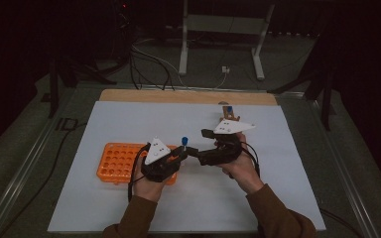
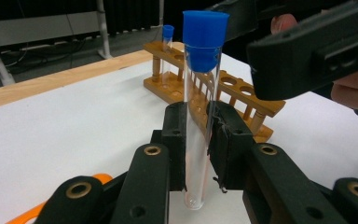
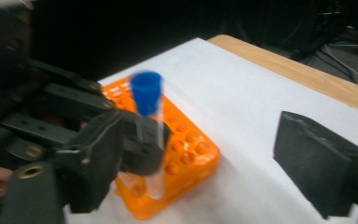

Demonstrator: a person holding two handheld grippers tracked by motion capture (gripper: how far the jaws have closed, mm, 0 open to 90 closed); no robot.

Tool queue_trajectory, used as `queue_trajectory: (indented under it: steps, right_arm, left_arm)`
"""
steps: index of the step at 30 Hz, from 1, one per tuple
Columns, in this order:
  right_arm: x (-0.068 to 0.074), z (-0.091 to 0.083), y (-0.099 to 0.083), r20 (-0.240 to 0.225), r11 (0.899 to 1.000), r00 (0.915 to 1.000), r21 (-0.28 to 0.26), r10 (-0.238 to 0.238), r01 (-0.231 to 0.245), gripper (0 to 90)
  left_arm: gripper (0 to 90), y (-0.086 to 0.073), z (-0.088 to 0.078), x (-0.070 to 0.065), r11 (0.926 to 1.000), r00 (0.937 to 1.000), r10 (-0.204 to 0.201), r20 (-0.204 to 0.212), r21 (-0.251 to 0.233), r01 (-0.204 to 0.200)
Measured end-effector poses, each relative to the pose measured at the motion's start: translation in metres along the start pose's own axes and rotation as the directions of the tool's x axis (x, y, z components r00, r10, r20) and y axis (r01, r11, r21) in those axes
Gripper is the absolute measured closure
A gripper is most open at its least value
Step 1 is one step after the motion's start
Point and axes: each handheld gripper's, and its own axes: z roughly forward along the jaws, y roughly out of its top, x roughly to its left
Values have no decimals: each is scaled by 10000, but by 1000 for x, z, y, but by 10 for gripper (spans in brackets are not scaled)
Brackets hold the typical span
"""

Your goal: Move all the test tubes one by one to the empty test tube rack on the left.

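Test tube [image 2: 198, 121] with its blue cap [image 2: 204, 39] stands upright, pinched in my left gripper [image 2: 196, 140], just in front of the wooden rack [image 2: 242, 95]. My right gripper [image 3: 205, 154] is spread wide beside the tube, not touching it. Behind the tube sits the orange tray [image 3: 186, 154].

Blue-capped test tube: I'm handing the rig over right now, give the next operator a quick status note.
Left gripper: shut on the clear glass test tube with the blue cap, held upright above the white sheet.
Right gripper: open, jaws apart beside the tube, holding nothing.
Orange plastic tube rack lies under the left hand; wooden tube rack behind holds one more capped tube.
Done: tube passed to the left.
Left: probably racking it.
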Motion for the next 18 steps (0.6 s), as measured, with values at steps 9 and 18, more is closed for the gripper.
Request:
queue_trajectory:
  steps: [9, 18]
  right_arm:
    - [-10, -3, -14, 1215, 9990, 9919, 311, -370, 335, 35]
    - [-18, -12, -29, 1933, 9994, 9806, 195, -331, 299, 4]
  left_arm:
    - [774, 0, -8, 8, 9998, 9999, -86, -121, -182, 84]
    - [773, 2, -17, 16, 9994, 9997, -171, -164, -318, 165]
